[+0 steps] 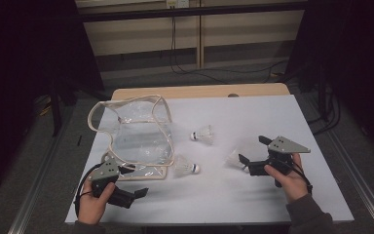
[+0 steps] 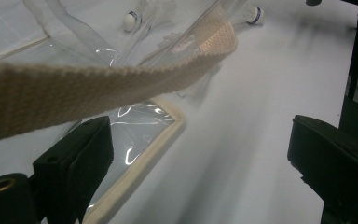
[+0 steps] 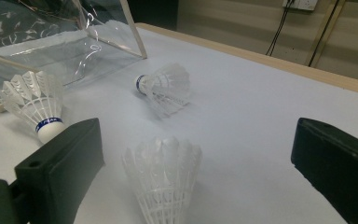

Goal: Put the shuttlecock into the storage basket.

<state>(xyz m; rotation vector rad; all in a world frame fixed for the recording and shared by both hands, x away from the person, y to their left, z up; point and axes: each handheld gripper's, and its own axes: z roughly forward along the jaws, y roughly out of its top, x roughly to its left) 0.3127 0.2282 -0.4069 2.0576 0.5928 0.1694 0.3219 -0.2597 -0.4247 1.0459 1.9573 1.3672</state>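
A clear plastic bag (image 1: 136,134) with beige webbing trim lies on the left of the white table (image 1: 253,112), its mouth held up. My left gripper (image 1: 135,181) is open at the bag's near corner. In the left gripper view the beige strap (image 2: 98,81) crosses above the left jaw, and nothing sits between the jaws of the left gripper (image 2: 200,158). Three white shuttlecocks lie on the table: one (image 1: 203,135) mid-table, one (image 1: 185,166) beside the bag, one (image 1: 234,160) in front of my right gripper (image 1: 252,149). That shuttlecock (image 3: 163,179) lies between the wide-apart jaws of the open right gripper (image 3: 200,158), untouched.
The bag's flat trimmed edge (image 2: 140,158) rests on the table by the left jaw. A strip of wooden tabletop (image 1: 199,91) runs behind the white sheet. Cables (image 1: 214,73) lie on the floor beyond. Dark stands flank the table.
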